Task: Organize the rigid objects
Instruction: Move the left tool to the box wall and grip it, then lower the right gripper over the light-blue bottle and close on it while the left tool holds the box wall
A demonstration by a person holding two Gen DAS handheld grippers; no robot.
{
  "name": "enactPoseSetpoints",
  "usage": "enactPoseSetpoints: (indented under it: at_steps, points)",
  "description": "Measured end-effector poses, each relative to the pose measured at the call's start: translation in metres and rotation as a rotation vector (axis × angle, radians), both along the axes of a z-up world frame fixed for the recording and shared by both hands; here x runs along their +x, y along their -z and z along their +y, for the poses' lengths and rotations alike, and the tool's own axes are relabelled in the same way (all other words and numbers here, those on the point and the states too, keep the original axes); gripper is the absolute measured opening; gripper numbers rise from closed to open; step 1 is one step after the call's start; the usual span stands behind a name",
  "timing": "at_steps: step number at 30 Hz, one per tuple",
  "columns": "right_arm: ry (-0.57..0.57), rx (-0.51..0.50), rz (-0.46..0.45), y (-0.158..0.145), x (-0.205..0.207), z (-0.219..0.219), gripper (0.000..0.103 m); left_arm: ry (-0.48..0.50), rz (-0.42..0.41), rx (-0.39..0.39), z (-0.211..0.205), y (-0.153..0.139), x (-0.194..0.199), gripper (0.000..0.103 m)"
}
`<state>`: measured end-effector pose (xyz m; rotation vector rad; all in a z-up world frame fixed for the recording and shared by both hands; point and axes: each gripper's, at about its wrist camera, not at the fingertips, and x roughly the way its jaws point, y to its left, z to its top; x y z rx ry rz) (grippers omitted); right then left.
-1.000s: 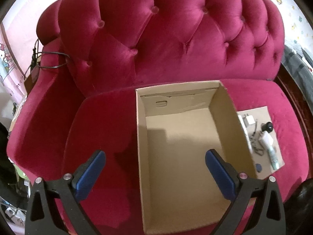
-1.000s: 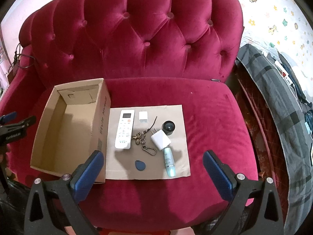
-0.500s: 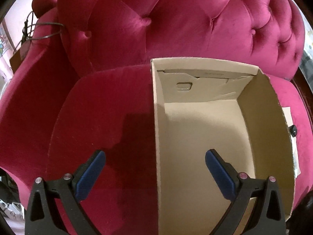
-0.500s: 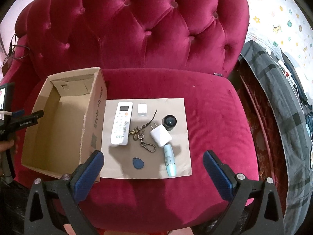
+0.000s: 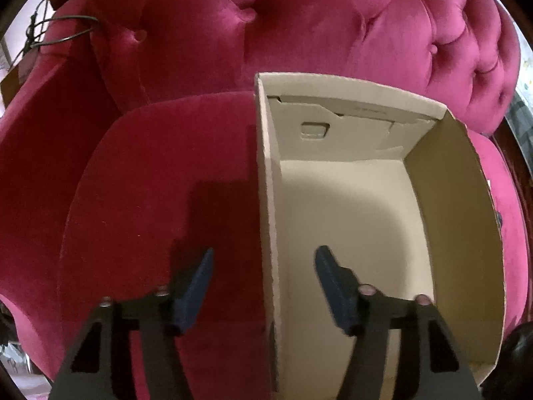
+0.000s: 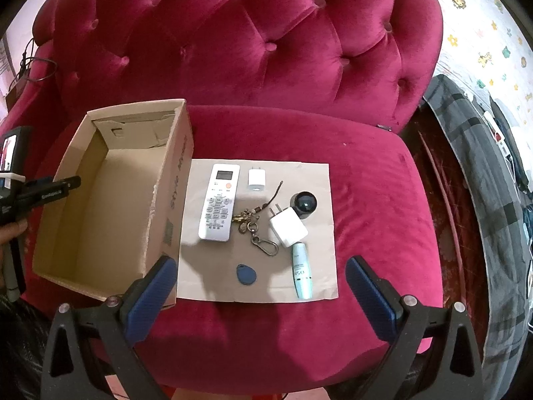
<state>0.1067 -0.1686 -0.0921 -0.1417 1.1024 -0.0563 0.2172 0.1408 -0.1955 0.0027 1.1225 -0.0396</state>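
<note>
The open brown cardboard box (image 6: pixel 110 206) sits on the left part of the crimson velvet armchair seat (image 6: pixel 366 173), its right wall touching the flat tan cardboard sheet (image 6: pixel 319 180) that carries the loose items. The box is empty, its inner floor pale and unmarked, with a fold-in flap on the far wall. The left claw (image 5: pixel 261 268) straddles the box's left wall, one blue pad outside and one inside, jaws part-way apart and not touching the cardboard. To do this step well, close squarely on the wall near its lower edge so the box is steadied without buckling the thin board. The right claw (image 6: pixel 261 275) hovers with jaws wide apart and empty, over the near edge of the sheet. On the sheet lie a white remote control (image 6: pixel 220 211), a small white adapter (image 6: pixel 257 180), a white plug charger (image 6: pixel 288 226), a brass keyring bunch (image 6: pixel 255 230), a black round lens cap (image 6: pixel 303 202), a blue teardrop key fob (image 6: pixel 246 275) and a pale teal tube (image 6: pixel 301 271).
</note>
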Motion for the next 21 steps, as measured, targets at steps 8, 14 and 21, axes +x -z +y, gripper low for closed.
enactPoseSetpoints:
  at_steps: [8, 14, 21]
  points:
    - [0.004, -0.008, 0.002, 0.006, 0.004, -0.003, 0.103, 0.0, 0.014, -0.018, 0.005, 0.008, 0.001, 0.021]
    - [0.022, -0.004, 0.015, 0.014, 0.006, -0.014, 0.103, 0.005, -0.006, 0.005, 0.0, 0.007, -0.002, 0.016]
    - [0.045, 0.039, 0.031, 0.036, 0.01, -0.035, 0.103, 0.009, -0.008, 0.017, 0.001, 0.006, -0.004, 0.016]
